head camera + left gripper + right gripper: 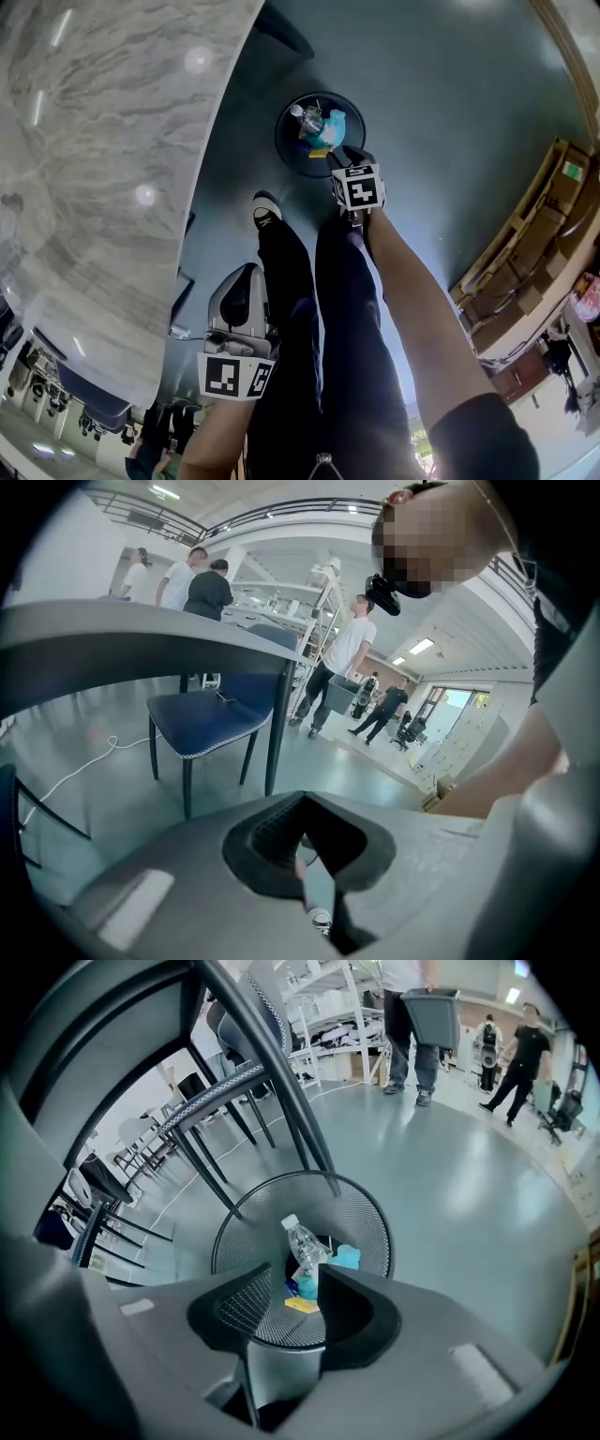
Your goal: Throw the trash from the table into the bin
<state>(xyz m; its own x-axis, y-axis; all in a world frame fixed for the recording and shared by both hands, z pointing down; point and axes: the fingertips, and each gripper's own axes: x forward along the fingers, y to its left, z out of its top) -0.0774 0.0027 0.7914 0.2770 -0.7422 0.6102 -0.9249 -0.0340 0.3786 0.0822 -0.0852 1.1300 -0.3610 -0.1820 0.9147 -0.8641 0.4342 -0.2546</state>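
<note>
A black mesh bin (319, 131) stands on the grey floor ahead of the person's feet. It holds a clear plastic bottle (305, 1251), a cyan wrapper (345, 1258) and a small yellow piece (302, 1305). My right gripper (353, 157) hangs at the bin's near rim, pointing down into the bin (300, 1213). The right gripper (295, 1314) is open and empty. Down at the person's left side, beside the table edge, my left gripper (242, 281) is also open with nothing in it. Past the left gripper (309, 844) I see only floor and a shoe.
The grey marble-patterned table (112, 169) fills the left of the head view. A blue chair (211, 719) stands under the table edge (141, 639). Dark chair legs (272, 1082) rise just behind the bin. Several people (342, 663) stand farther off. Wooden shelving (534, 253) lies to the right.
</note>
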